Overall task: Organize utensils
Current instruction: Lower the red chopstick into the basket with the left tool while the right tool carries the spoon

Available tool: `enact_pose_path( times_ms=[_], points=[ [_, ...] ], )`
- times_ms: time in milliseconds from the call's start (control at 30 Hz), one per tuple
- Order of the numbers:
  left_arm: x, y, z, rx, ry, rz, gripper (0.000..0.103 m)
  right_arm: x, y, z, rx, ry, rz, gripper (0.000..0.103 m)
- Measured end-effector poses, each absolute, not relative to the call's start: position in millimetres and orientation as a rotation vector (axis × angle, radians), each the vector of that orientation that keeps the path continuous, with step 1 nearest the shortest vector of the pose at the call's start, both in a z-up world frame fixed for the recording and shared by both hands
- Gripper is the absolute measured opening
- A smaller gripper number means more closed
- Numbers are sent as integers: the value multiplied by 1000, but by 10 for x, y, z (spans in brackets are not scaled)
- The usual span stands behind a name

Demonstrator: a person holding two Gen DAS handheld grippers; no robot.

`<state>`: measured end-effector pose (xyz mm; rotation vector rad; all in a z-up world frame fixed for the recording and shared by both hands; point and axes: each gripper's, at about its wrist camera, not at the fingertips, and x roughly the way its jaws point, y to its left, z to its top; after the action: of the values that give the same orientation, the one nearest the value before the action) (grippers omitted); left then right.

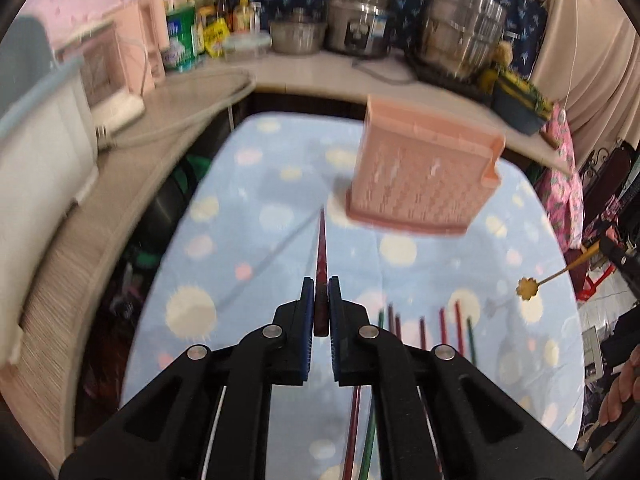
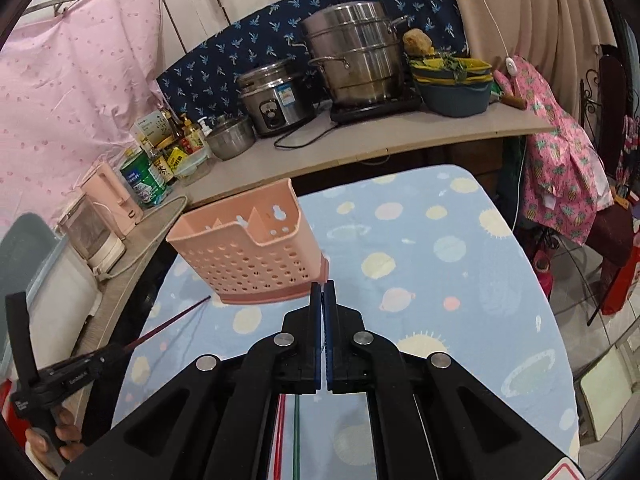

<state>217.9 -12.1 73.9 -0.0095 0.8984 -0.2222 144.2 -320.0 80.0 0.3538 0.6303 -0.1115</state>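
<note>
My left gripper (image 1: 322, 292) is shut on a dark red chopstick (image 1: 321, 248), which sticks out forward, held above the table and aimed at the foot of the pink perforated utensil holder (image 1: 420, 176). Several red and green chopsticks (image 1: 440, 324) lie on the cloth to the right. At the far right my right gripper (image 1: 606, 248) holds a thin gold utensil with a flower-shaped head (image 1: 527, 289) in the air. In the right wrist view the right gripper (image 2: 322, 286) has its pads pressed together in front of the holder (image 2: 244, 248); the gold utensil is hidden there. The left gripper (image 2: 120, 350) carries its chopstick (image 2: 172, 322) at the lower left.
A blue planet-print cloth (image 2: 420, 264) covers the table. Behind and to the left runs an L-shaped counter (image 2: 360, 148) with a steel steamer pot (image 2: 356, 56), a rice cooker (image 2: 272, 96), bottles, a green tin (image 2: 144, 182) and a pink kettle (image 2: 108, 196). A person's hand (image 2: 60, 436) grips the left tool.
</note>
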Motion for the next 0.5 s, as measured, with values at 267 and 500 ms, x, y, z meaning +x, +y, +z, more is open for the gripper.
enact_pose_path(
  times_ms=[267, 500],
  points=[
    [2625, -195, 1765, -28, 704, -219, 7, 1811, -3129, 1278, 305, 547, -93, 3],
    [2909, -356, 2530, -63, 557, -226, 7, 2265, -3104, 1498, 293, 522, -76, 3]
  ],
)
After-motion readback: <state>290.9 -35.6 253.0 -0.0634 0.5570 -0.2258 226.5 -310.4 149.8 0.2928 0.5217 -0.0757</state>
